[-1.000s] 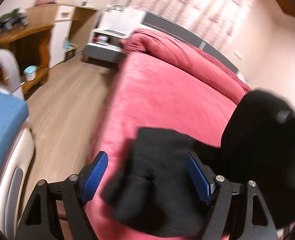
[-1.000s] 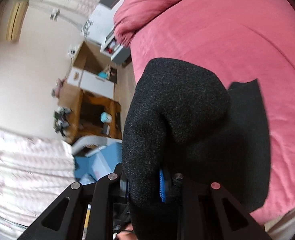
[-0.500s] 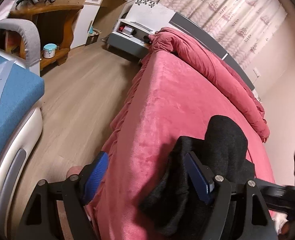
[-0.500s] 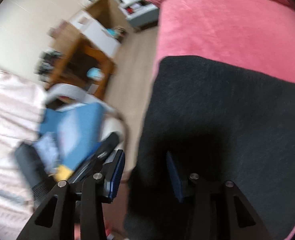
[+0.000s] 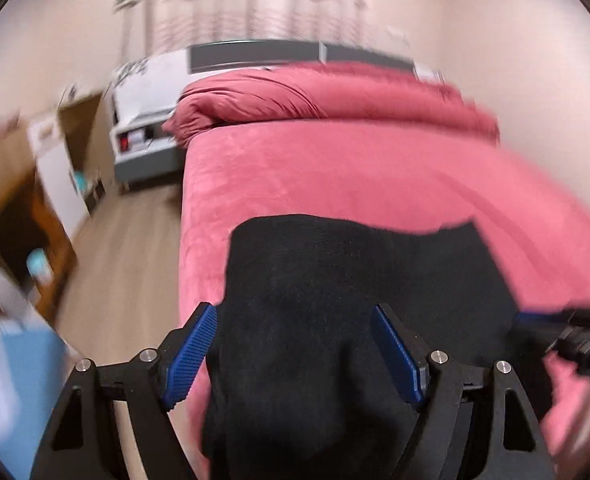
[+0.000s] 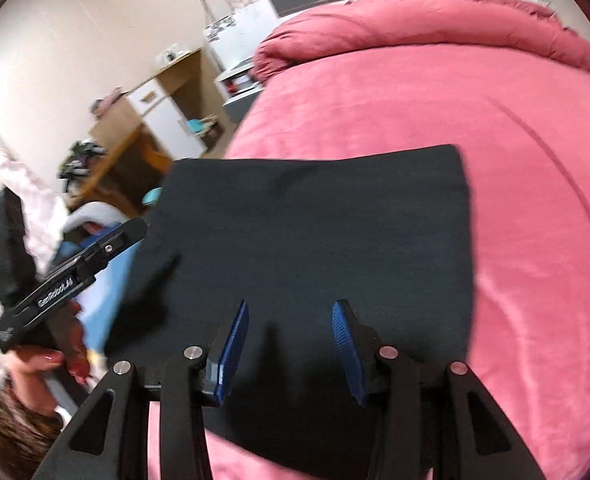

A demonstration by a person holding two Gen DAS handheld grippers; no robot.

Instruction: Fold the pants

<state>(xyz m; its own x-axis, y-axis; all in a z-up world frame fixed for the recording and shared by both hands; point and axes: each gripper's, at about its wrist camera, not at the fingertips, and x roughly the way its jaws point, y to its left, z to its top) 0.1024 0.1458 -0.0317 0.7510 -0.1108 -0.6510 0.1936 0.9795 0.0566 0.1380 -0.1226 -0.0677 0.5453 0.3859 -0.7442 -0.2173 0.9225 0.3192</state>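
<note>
Black pants (image 6: 315, 232) lie as a flat folded rectangle on the near left part of the pink bed (image 6: 515, 140), their left edge at the bed's side. My right gripper (image 6: 291, 344) hovers over their near edge, open, with nothing pinched between its blue pads. In the left wrist view the pants (image 5: 355, 280) fill the lower middle, and my left gripper (image 5: 295, 352) stands wide open above their near left end, gripping nothing. The left gripper (image 6: 133, 230) also shows in the right wrist view beside the pants' left edge, held by a hand (image 6: 43, 360). The right gripper (image 5: 543, 318) is blurred at the right edge.
A rolled pink duvet (image 6: 415, 20) lies across the head of the bed. Left of the bed are wood floor (image 5: 127, 260), a white nightstand (image 5: 143, 136), a wooden desk (image 6: 123, 152) and a blue seat (image 5: 11, 380).
The right gripper let go of the raised black fold and dropped lower; the pants now lie flat. The left gripper stayed open and rolled round to face the bed.
</note>
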